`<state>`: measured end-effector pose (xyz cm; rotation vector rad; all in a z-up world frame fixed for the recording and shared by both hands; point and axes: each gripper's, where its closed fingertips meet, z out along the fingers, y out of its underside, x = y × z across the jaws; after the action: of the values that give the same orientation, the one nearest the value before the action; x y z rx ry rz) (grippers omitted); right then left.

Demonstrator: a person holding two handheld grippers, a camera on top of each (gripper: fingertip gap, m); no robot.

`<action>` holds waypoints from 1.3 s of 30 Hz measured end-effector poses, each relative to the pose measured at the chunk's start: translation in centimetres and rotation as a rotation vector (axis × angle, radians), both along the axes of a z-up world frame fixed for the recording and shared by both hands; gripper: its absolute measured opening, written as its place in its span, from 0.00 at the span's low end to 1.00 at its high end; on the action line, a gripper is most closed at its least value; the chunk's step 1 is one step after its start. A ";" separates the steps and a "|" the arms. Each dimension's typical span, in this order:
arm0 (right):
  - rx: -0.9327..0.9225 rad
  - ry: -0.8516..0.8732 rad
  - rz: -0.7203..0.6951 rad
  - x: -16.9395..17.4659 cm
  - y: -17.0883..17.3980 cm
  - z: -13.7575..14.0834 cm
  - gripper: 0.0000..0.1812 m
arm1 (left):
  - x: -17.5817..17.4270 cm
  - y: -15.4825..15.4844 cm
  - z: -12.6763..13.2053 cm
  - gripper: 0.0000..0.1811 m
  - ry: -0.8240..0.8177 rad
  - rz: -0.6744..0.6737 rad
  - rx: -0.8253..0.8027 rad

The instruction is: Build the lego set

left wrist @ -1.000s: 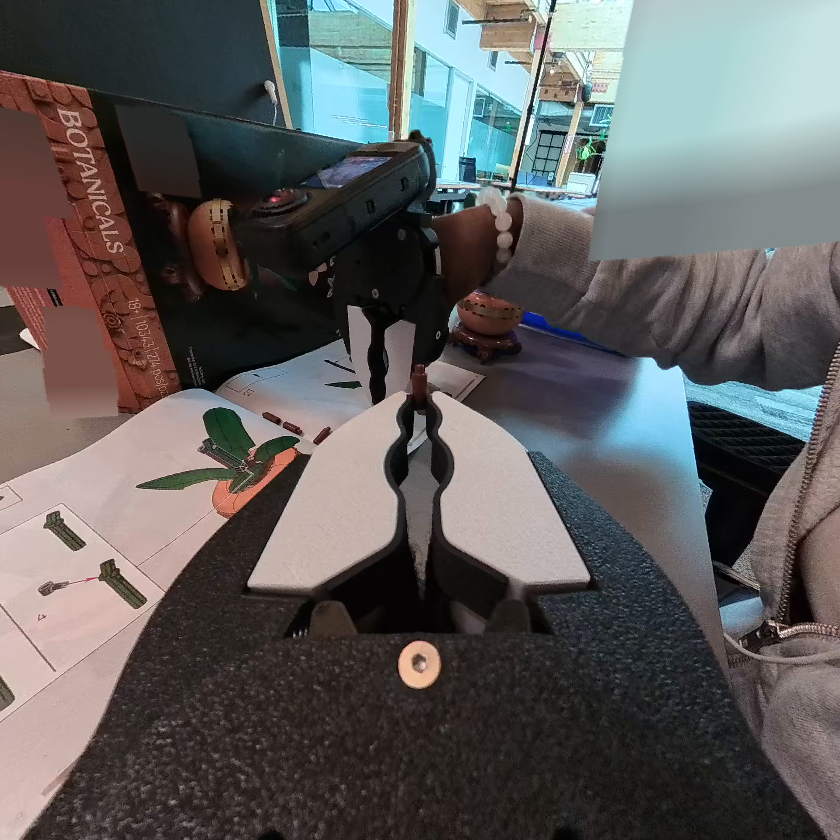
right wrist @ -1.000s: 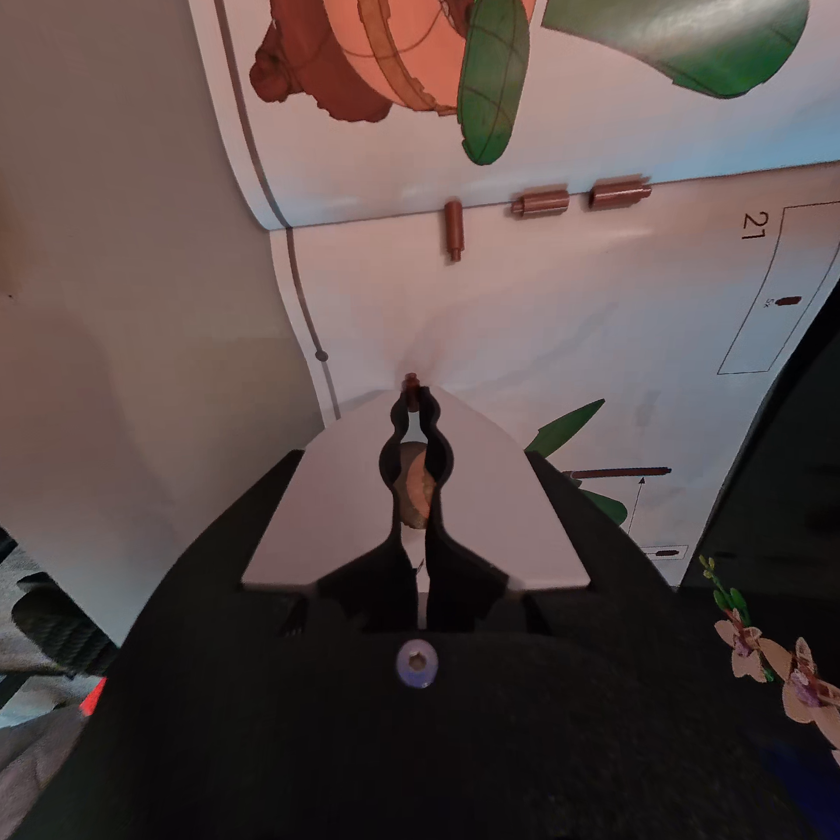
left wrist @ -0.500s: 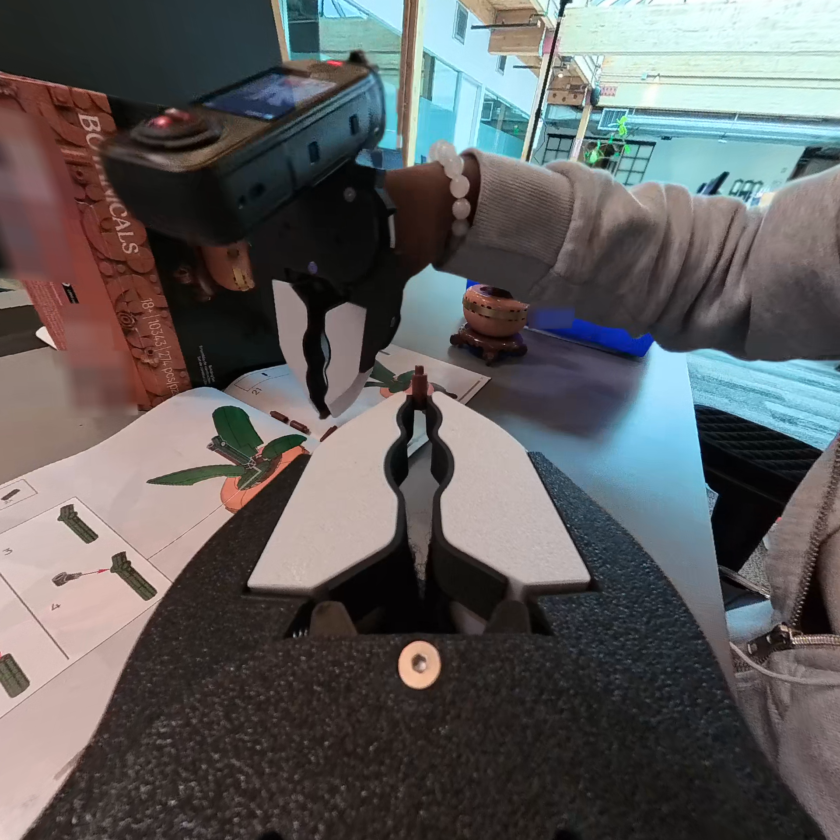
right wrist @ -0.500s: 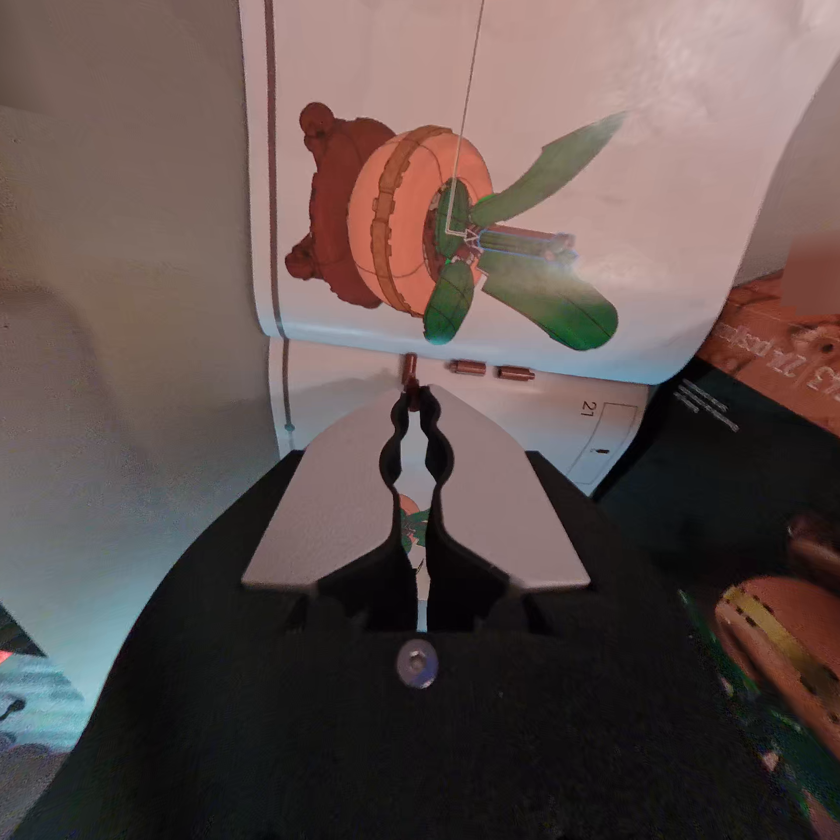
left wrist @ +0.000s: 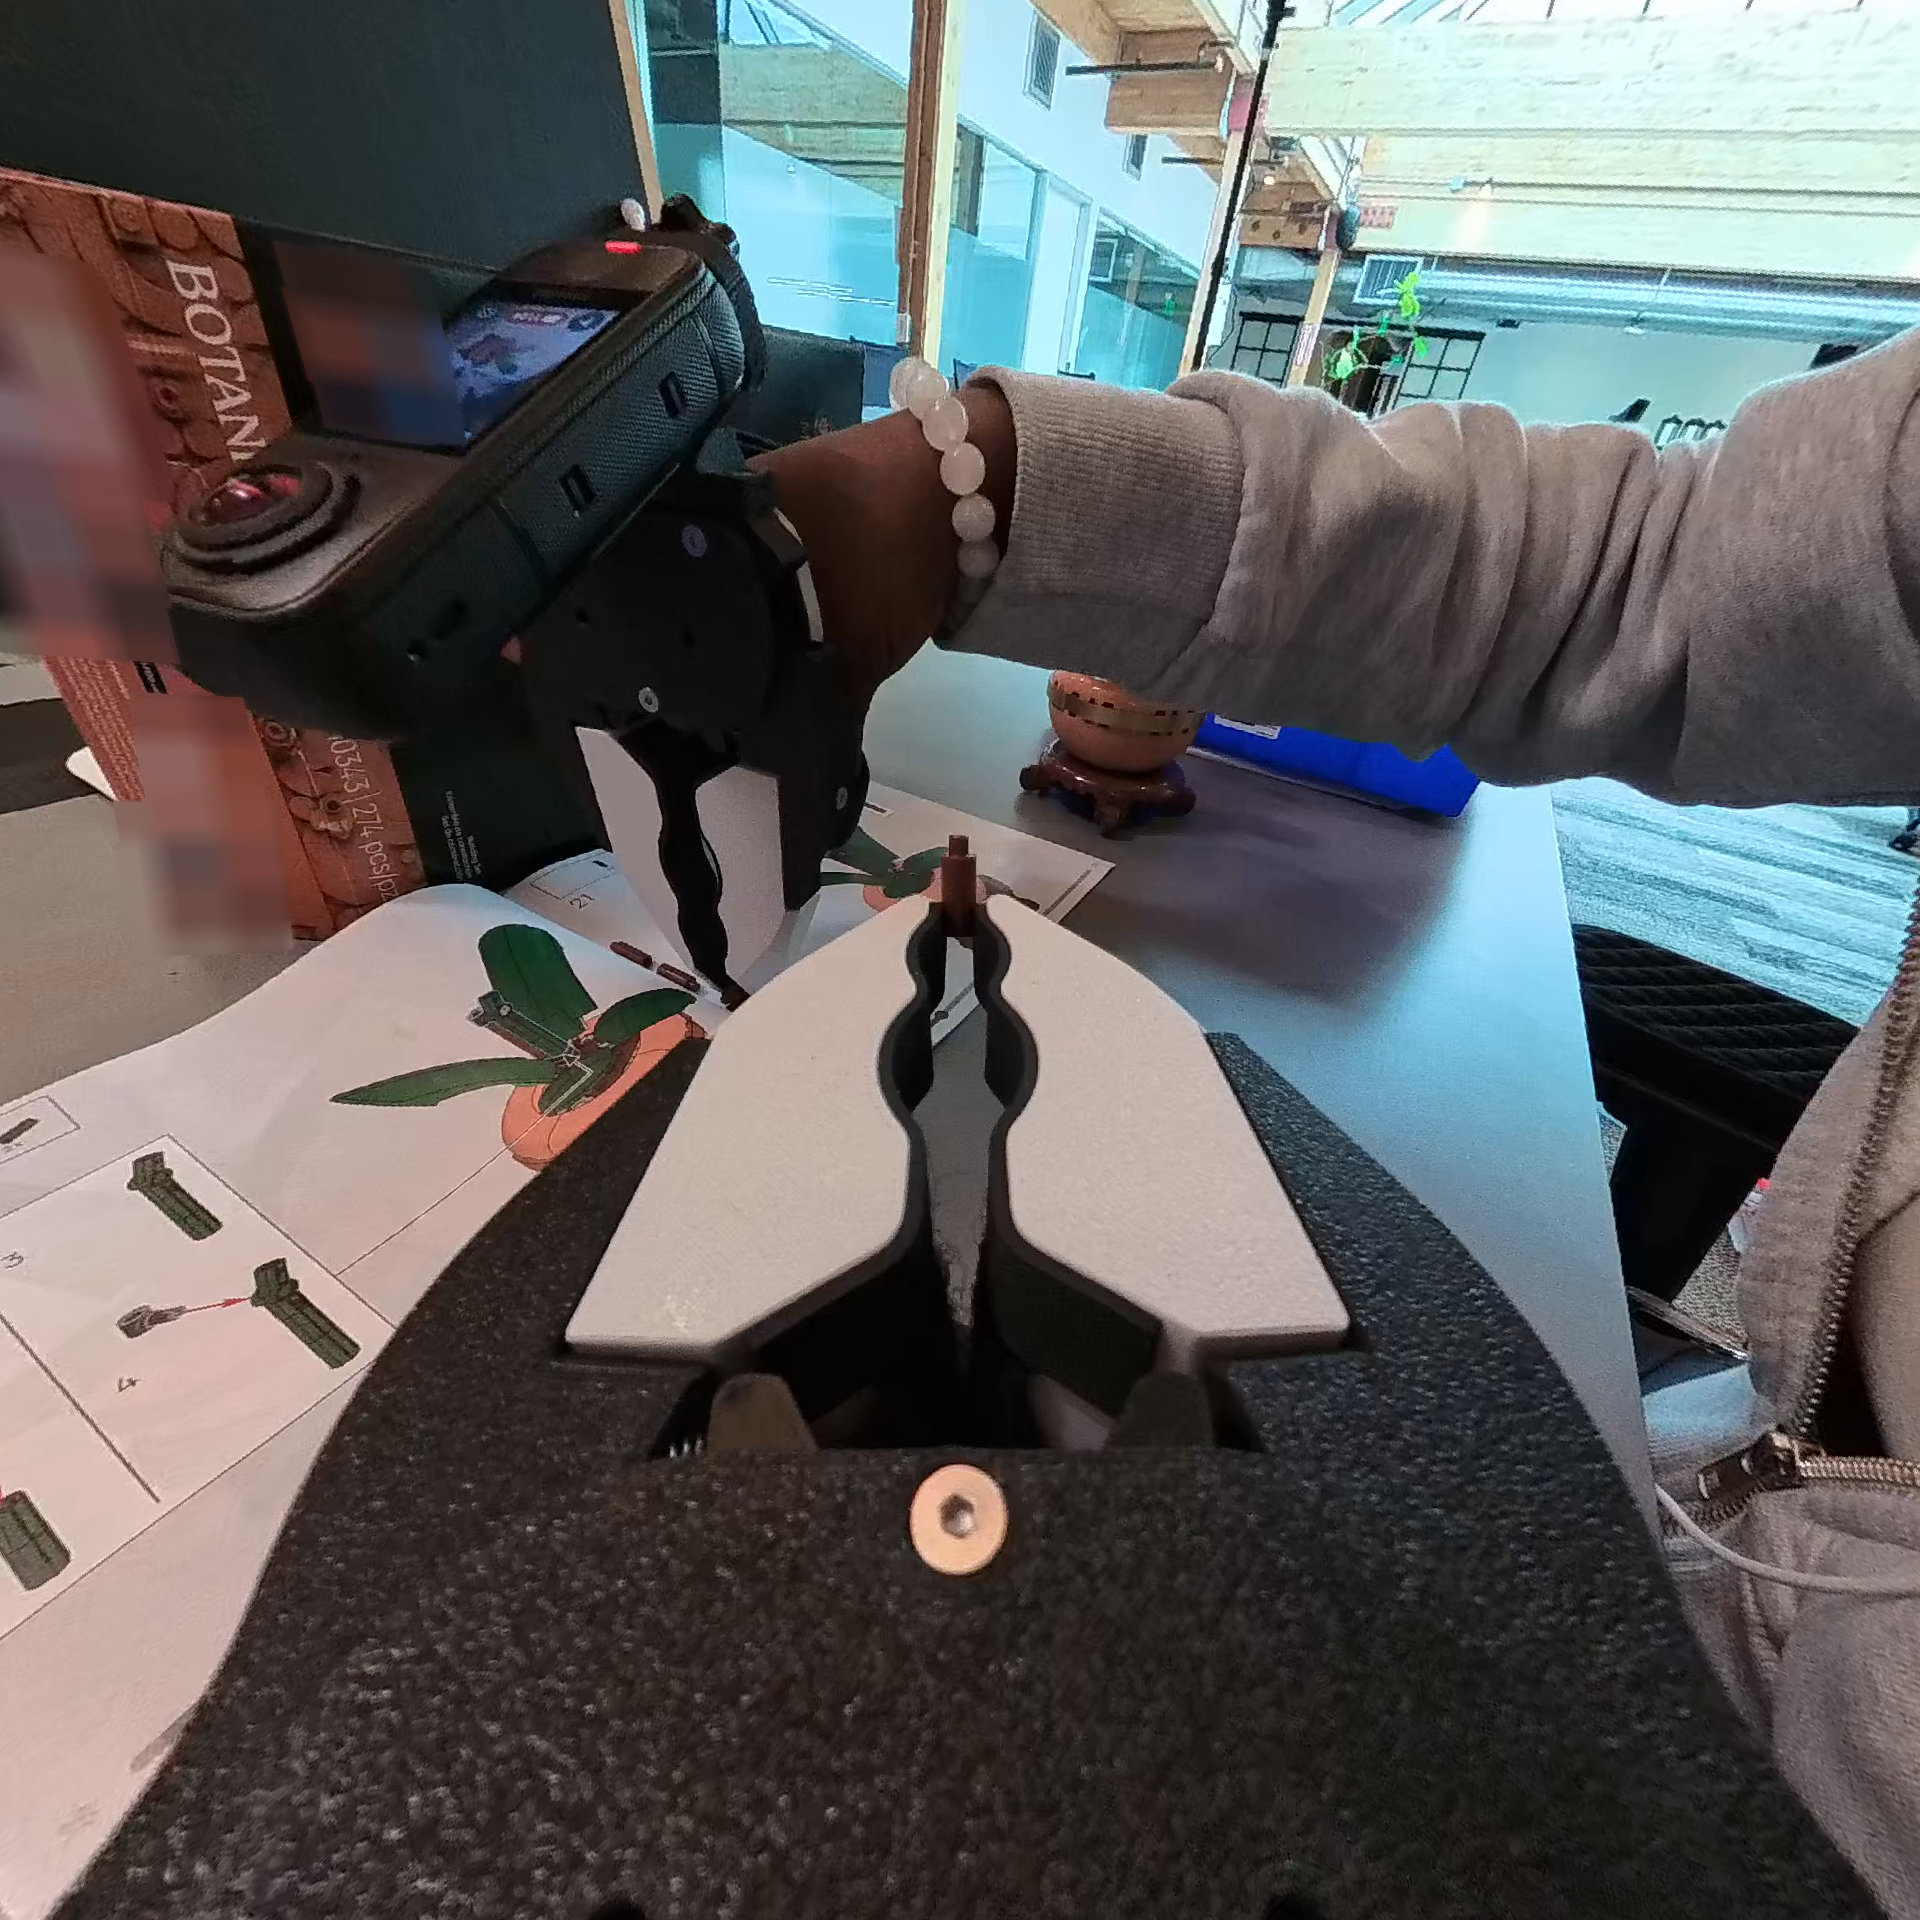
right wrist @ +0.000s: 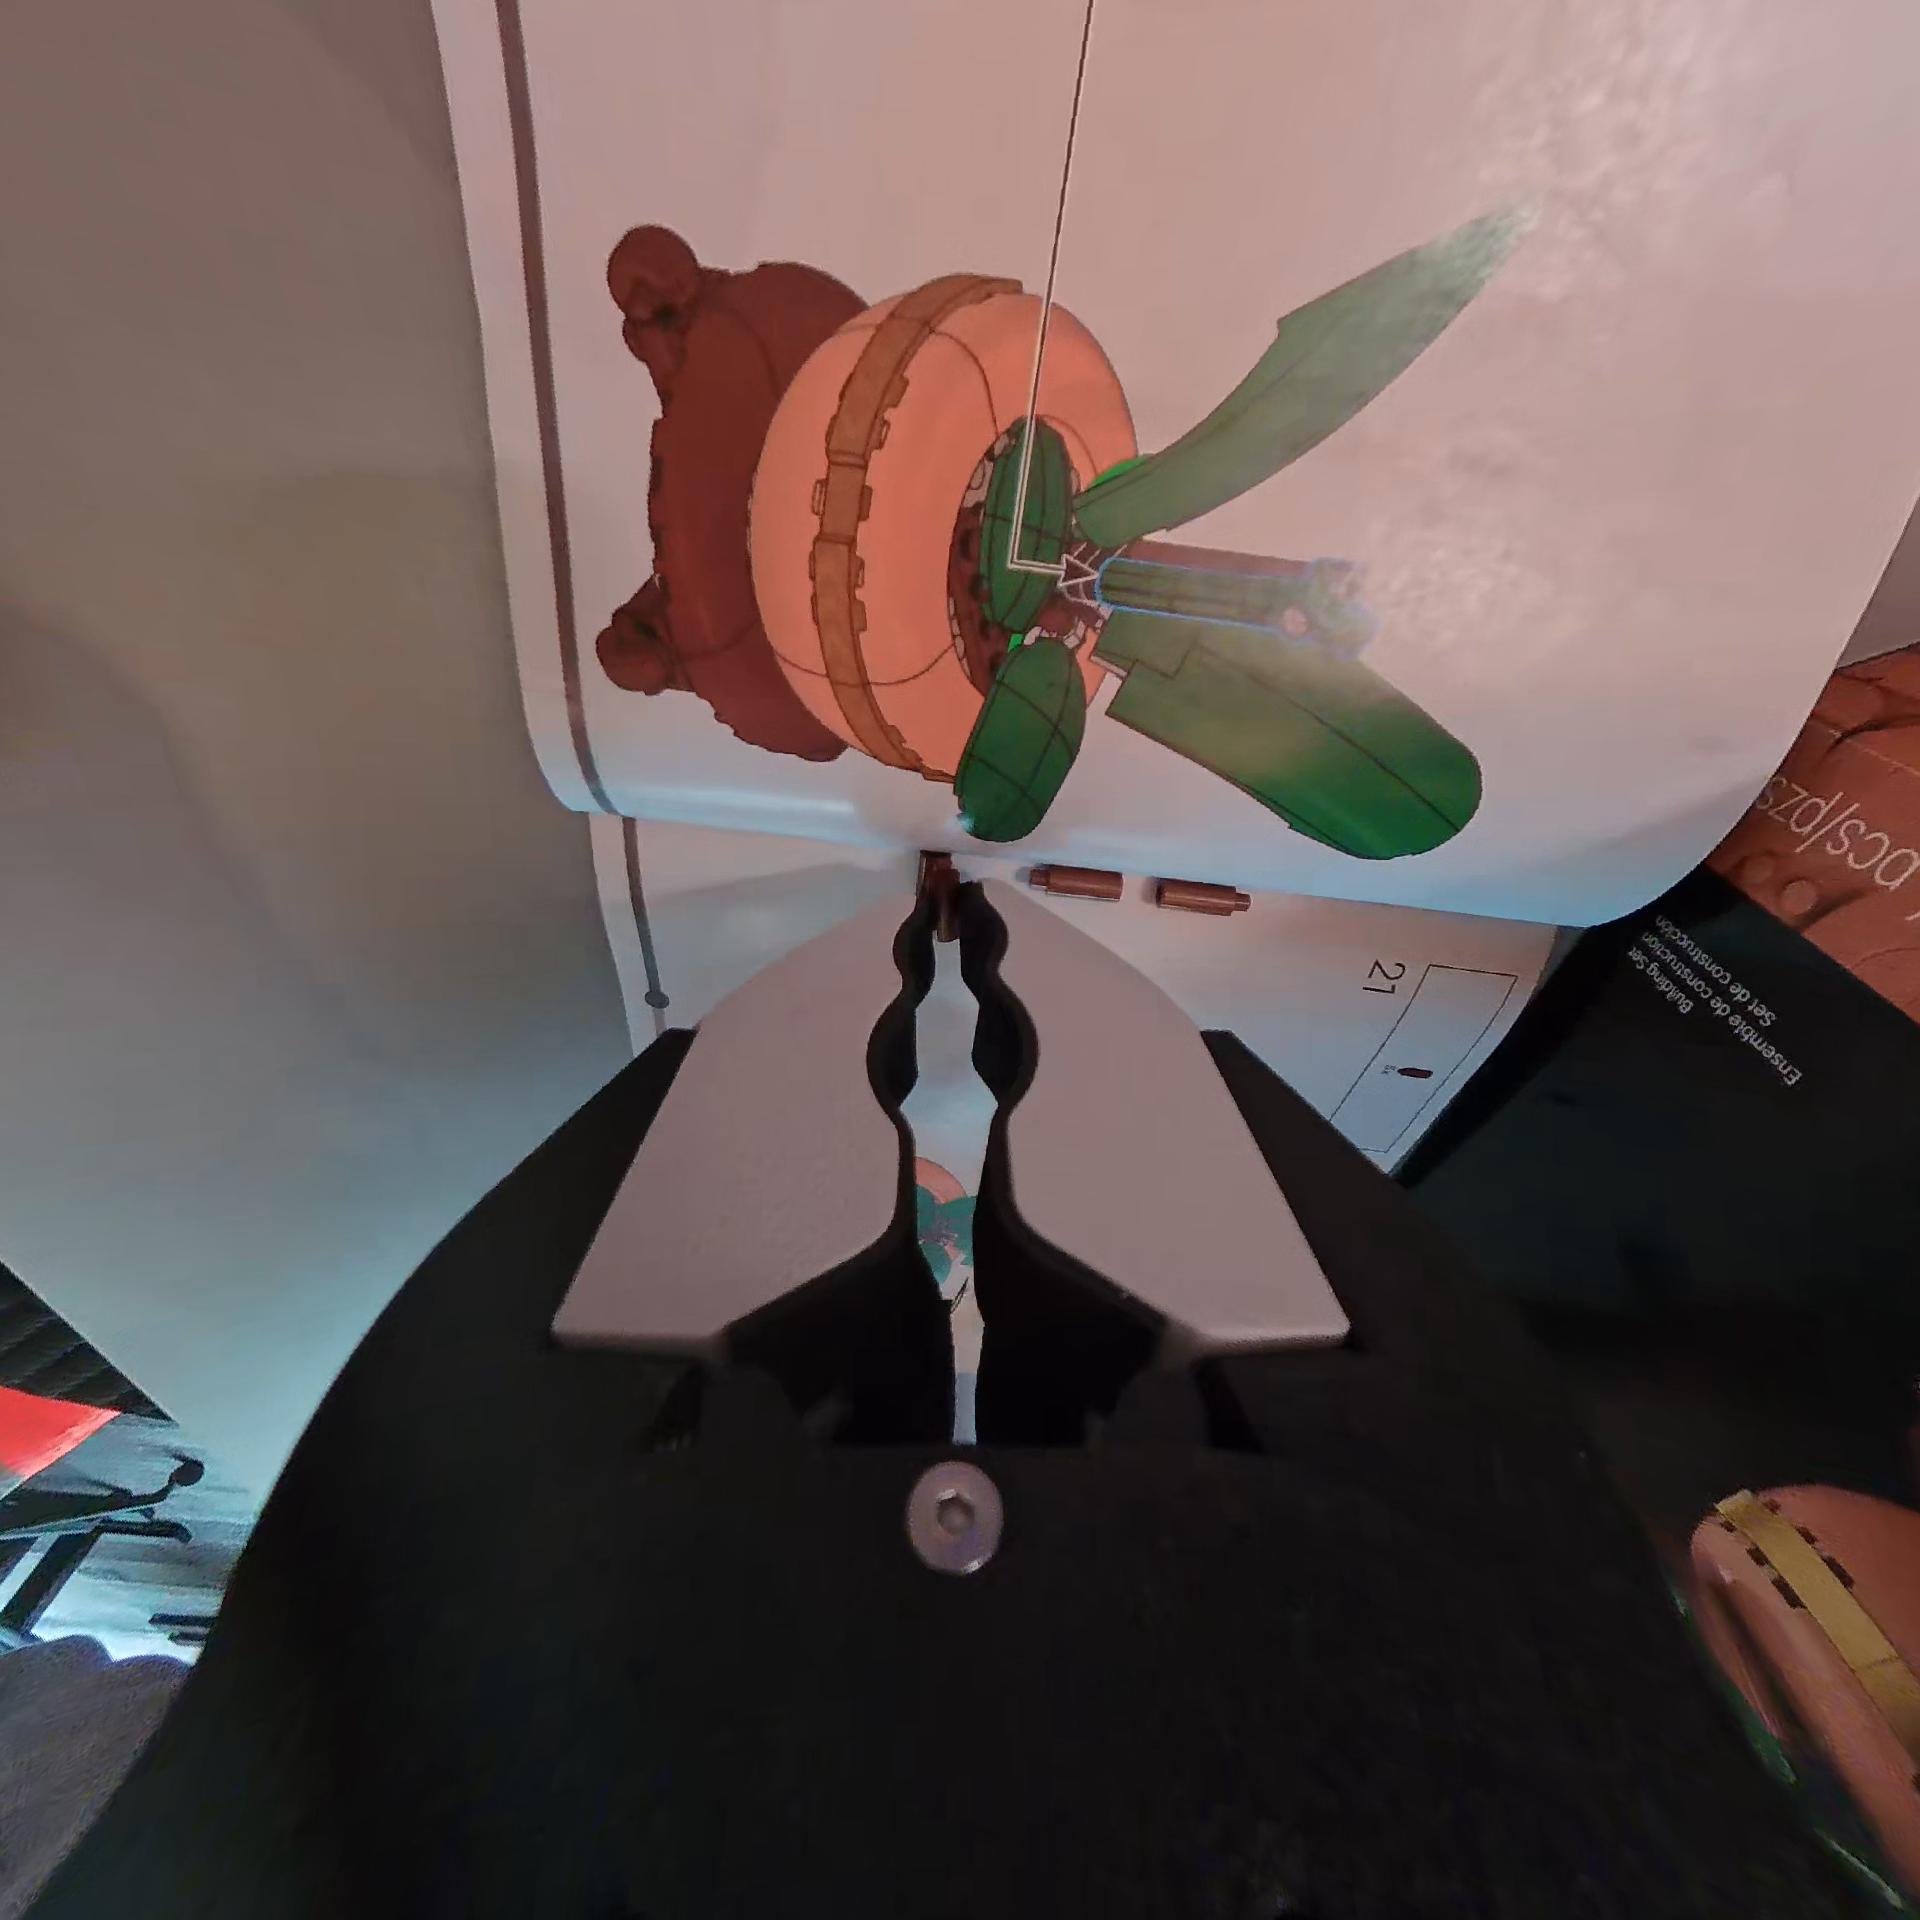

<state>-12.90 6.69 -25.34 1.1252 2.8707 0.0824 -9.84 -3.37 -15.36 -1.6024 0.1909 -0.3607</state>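
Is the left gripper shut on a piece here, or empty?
Shut on a piece. The left gripper pinches a small brown peg at its tips, standing upright above them, over the open instruction booklet.

Hidden and cut-off parts around the instruction booklet (left wrist: 260, 1195)

In the left wrist view, the left tool (left wrist: 957, 914) covers the booklet's near right corner, and the picture's left edge cuts its pages; the box (left wrist: 343, 810) behind the booklet is partly blurred over and partly hidden by the right tool (left wrist: 732, 992). In the right wrist view, the right tool's (right wrist: 943, 914) tips hide most of the brown pin (right wrist: 940, 883) at the booklet's fold, so whether they grip it is unclear.
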 end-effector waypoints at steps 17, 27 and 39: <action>-0.290 0.183 -0.152 0.6 -1.1 1.0 0.03 | 0.0 0.1 -0.2 0.02 0.001 0.000 -0.011; -0.372 0.269 -0.219 1.6 -0.8 -0.3 0.03 | -0.1 0.2 -0.4 0.02 0.012 0.009 -0.022; -0.398 0.287 -0.256 1.7 -0.6 -0.3 0.03 | -0.1 0.2 -0.5 0.02 0.011 0.006 -0.026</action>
<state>-11.16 6.12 -25.59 1.4935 2.7475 -0.6799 -9.89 -3.15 -15.85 -1.6304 0.1908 -0.3514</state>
